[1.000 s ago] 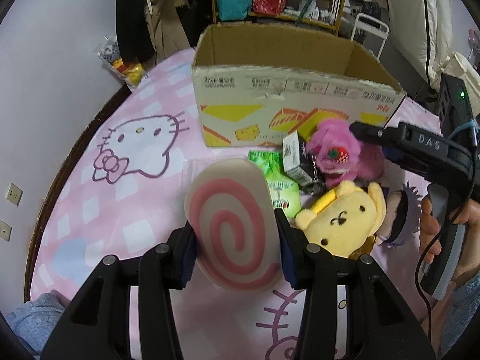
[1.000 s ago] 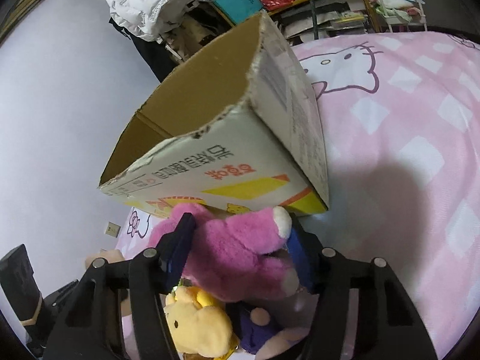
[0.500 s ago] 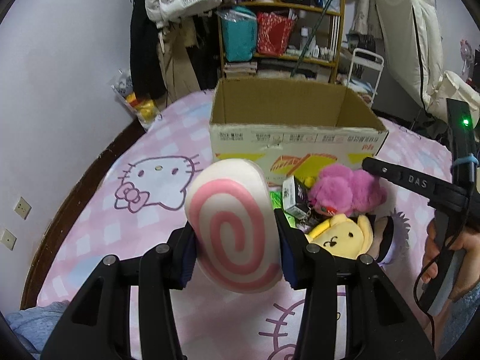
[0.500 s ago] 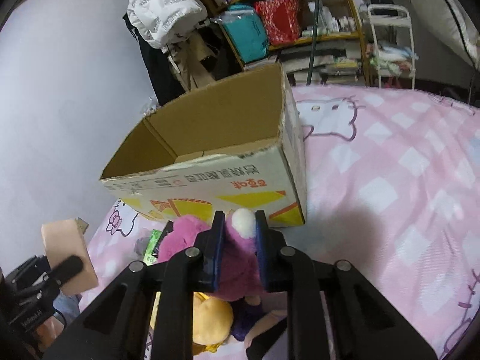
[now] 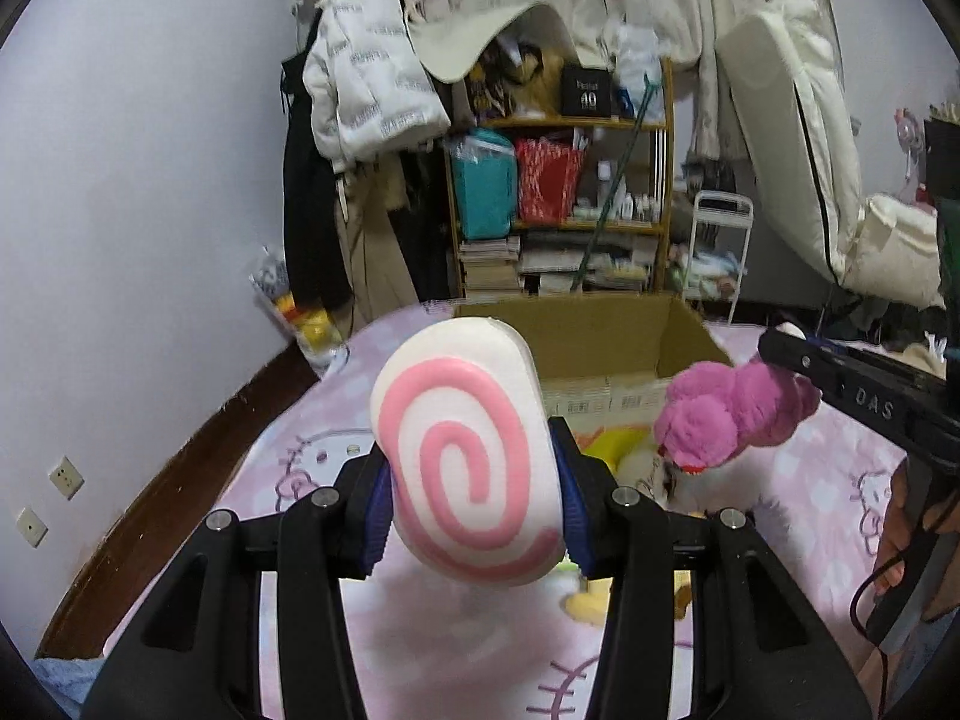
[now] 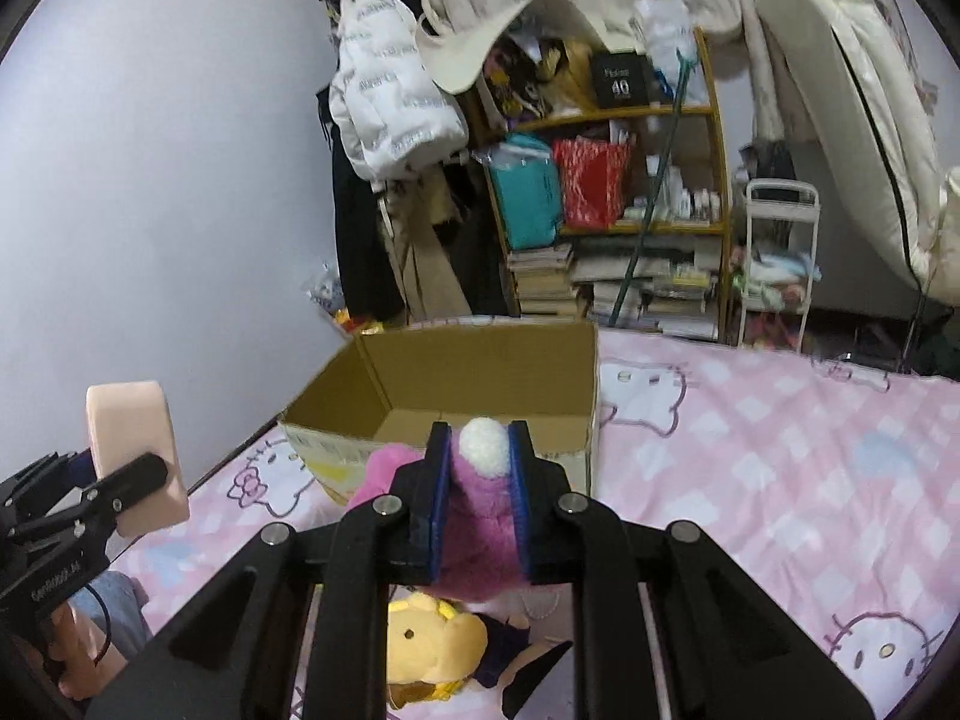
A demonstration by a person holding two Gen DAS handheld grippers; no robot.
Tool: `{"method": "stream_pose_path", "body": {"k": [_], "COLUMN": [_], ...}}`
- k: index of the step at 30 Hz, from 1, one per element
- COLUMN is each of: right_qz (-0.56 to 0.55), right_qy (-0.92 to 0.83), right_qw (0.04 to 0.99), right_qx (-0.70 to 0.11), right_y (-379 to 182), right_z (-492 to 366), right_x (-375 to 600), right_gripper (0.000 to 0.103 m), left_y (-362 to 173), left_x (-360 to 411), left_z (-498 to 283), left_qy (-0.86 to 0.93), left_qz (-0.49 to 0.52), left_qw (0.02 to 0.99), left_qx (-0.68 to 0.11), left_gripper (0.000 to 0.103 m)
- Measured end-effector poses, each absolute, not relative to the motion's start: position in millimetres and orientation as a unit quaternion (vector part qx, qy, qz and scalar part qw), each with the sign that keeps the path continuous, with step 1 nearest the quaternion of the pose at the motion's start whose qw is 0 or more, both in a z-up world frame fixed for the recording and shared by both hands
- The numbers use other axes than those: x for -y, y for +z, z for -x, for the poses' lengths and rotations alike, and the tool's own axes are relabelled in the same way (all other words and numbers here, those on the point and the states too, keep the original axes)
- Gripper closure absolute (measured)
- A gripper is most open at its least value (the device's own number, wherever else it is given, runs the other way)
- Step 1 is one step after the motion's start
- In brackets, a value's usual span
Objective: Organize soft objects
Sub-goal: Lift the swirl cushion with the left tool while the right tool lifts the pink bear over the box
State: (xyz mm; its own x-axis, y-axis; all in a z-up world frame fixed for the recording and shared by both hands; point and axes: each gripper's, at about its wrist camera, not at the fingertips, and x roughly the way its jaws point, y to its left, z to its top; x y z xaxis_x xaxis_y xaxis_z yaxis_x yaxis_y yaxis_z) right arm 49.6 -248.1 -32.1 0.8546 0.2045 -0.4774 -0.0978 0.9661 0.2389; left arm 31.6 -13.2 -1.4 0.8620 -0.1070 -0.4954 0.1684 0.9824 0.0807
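Left claw (image 5: pixel 471 498) raised, grasping smooth oval swirl cushion (image 5: pixel 465 456); right claw (image 6: pixel 480 492) raised, clenched on fuzzy pink plush (image 6: pixel 480 531).

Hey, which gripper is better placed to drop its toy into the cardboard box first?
Right, probably. The right gripper, shut on the pink plush, sits close to the cardboard box rim; the left gripper holds the swirl cushion farther back.
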Motion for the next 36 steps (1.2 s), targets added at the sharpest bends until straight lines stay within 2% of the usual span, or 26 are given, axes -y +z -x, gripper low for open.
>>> {"method": "stream_pose_path", "body": {"k": [12,22,36], "right_qz": [-0.081,-0.072,-0.061], "right_qy": [0.078,0.069,0.057], "right_qw": [0.976,0.98,0.981], "right_qx": [-0.185,-0.173,-0.173], "right_y": [20.2,29.9,10.6], "right_z": [-49.5,-76.0,-109.2], "right_x": [249.5,257.3,254.5], "right_gripper": [0.084,0.084,0.084], "left_y": [33.4,51.9,16.9], "left_x": [12.4,28.9,42.6], "left_z": [-56.6,-95.6,-137.6], "left_qy": [-0.063,-0.075,-0.093], "left_qz": [-0.063,-0.077,-0.071], "left_qw": [0.975,0.98,0.973], "left_qx": [-0.202,-0.168,-0.198], "left_gripper": [0.058,0.058,0.057]}}
